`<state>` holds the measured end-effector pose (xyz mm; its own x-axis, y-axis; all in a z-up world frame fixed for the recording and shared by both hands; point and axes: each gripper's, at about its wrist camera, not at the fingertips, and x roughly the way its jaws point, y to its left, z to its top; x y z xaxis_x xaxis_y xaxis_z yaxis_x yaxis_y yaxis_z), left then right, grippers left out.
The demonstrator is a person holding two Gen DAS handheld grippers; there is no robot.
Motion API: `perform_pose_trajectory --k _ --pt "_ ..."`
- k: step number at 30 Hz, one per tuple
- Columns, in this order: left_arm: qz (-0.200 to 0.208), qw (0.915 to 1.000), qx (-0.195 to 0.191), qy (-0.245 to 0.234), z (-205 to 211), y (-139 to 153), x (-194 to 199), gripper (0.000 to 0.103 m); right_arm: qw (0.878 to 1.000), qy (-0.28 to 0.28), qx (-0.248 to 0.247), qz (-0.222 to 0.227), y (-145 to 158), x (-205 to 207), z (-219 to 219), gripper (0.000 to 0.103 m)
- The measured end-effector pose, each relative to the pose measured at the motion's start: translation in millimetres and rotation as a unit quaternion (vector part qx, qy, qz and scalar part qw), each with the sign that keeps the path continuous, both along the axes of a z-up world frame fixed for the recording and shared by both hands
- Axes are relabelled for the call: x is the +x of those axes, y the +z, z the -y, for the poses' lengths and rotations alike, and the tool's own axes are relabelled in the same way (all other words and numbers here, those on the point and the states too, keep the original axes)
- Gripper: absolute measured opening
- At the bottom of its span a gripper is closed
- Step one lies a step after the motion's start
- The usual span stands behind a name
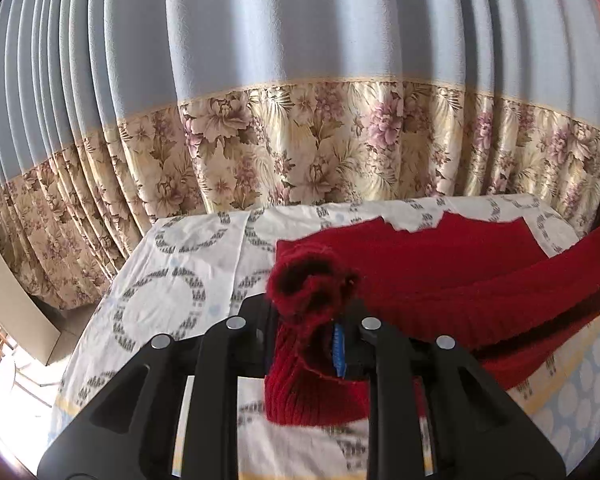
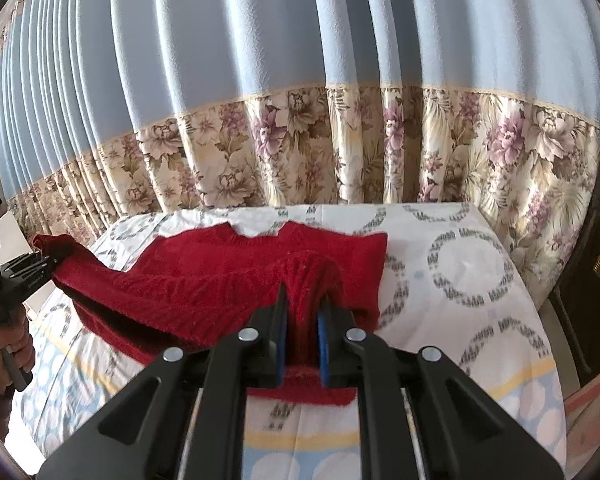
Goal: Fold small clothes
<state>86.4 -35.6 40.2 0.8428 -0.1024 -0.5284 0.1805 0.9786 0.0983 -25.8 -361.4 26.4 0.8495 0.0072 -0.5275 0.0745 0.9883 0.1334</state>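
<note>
Right wrist view: both claws, right claw point(image 2: 302, 320) and left claw point(image 1: 314, 312), clamp the red sweater's point(image 2: 228, 276) hem, lifted over the bed point(image 2: 460, 264). Keep hem taut, level, carry toward collar.

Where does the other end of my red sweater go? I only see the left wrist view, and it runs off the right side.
Observer: It ends in the right gripper, which is shut on a bunched fold of the red sweater.
Operator: Can you see my gripper from there?
Observer: Yes, the left gripper is at the far left, clamping the sweater's other end, with a hand on its handle.
Operator: Is any of the sweater on the bed?
Observer: Yes. The far part, with the neckline, lies on the patterned sheet.
</note>
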Motion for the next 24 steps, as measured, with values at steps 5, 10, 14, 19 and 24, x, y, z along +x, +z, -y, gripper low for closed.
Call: perform_pose_trajectory --k 5,10,14,19,24 --pt "0.003 0.9999 0.010 0.007 11 4 40 0.022 1.000 -0.006 -0.007 -0.001 5 39 5 0.012" --pt "-0.011 0.9997 0.013 0.019 21 -1 95 0.023 1.000 -0.015 -0.002 -0.014 4 94 17 0.012" --pt "-0.027 0.9986 0.033 0.032 35 -18 141 0.023 0.999 -0.027 -0.005 -0.038 -11 146 26 0.012" --pt "-0.075 0.9948 0.054 0.044 50 -51 195 0.034 0.996 -0.042 -0.006 -0.080 -40 202 36 0.017" --pt "-0.102 0.9914 0.058 0.057 40 -52 229 0.083 0.989 -0.101 -0.012 -0.105 -52 235 64 0.060"
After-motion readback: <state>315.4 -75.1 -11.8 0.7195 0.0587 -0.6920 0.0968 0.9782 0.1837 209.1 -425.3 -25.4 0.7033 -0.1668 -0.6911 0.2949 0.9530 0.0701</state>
